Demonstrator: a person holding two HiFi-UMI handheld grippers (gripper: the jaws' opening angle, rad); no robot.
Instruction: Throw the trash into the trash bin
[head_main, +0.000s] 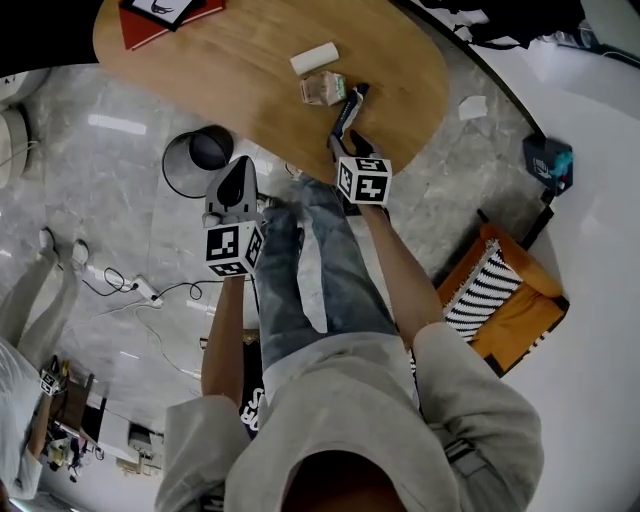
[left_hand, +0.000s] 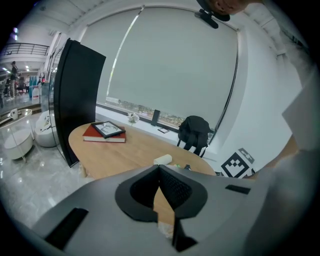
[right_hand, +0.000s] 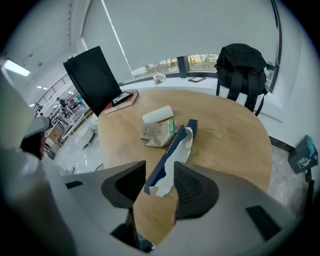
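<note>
On the oval wooden table (head_main: 200, 70) lie a white roll (head_main: 314, 57), a crumpled carton (head_main: 322, 88) and a long blue-and-white wrapper (head_main: 352, 105). My right gripper (head_main: 345, 122) points down at the wrapper's near end. In the right gripper view the wrapper (right_hand: 177, 145) runs in between the jaws of the right gripper (right_hand: 160, 170); they stand apart, with a gap on the left side. My left gripper (head_main: 238, 165) hangs over the floor just below the black round trash bin (head_main: 203, 155). The left gripper (left_hand: 160, 169) has its tips together, with nothing held.
A red book with a framed picture (head_main: 170, 15) lies at the table's far left. A black backpack (right_hand: 242, 60) rests on a chair behind the table. An orange seat with a striped cushion (head_main: 505, 295) is at the right. A power strip with cables (head_main: 145, 290) lies on the floor.
</note>
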